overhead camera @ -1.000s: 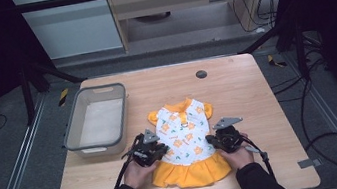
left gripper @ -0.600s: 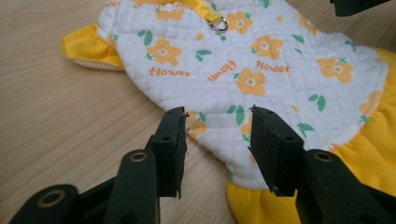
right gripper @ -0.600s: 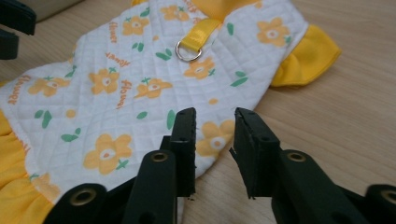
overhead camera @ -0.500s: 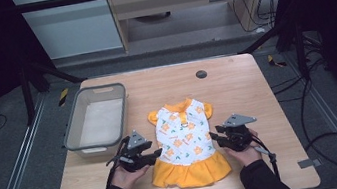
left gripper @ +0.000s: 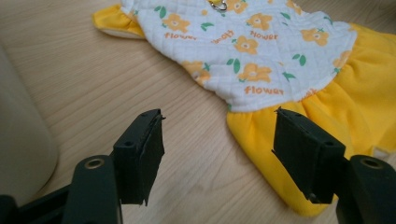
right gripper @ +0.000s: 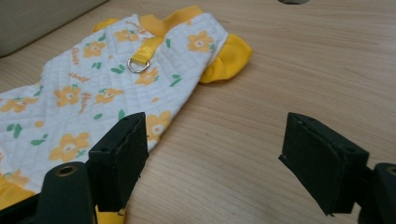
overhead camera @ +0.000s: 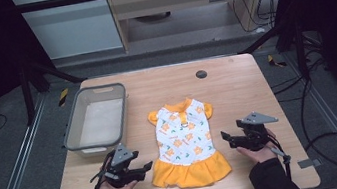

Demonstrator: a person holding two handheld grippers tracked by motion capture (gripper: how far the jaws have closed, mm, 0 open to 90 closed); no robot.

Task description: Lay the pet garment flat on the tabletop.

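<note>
A small white quilted dress (overhead camera: 185, 137) with orange flowers, yellow sleeves and a yellow skirt lies flat on the wooden table (overhead camera: 236, 84); it also shows in the left gripper view (left gripper: 261, 51) and the right gripper view (right gripper: 107, 79). My left gripper (overhead camera: 146, 168) sits just left of the skirt hem and its jaws have just been opening, with nothing between them (left gripper: 219, 140). My right gripper (overhead camera: 224, 138) sits just right of the dress; its jaws have just been opening too and hold nothing (right gripper: 215, 158).
A grey plastic bin (overhead camera: 95, 119) stands on the table's left half, behind the left gripper. A round dark hole (overhead camera: 201, 74) marks the table's far side. Cables trail on the floor at the right.
Both grippers let go of the dress sides and drew outward and back toward the near edge, jaws opening. The dress now lies flat between them.
</note>
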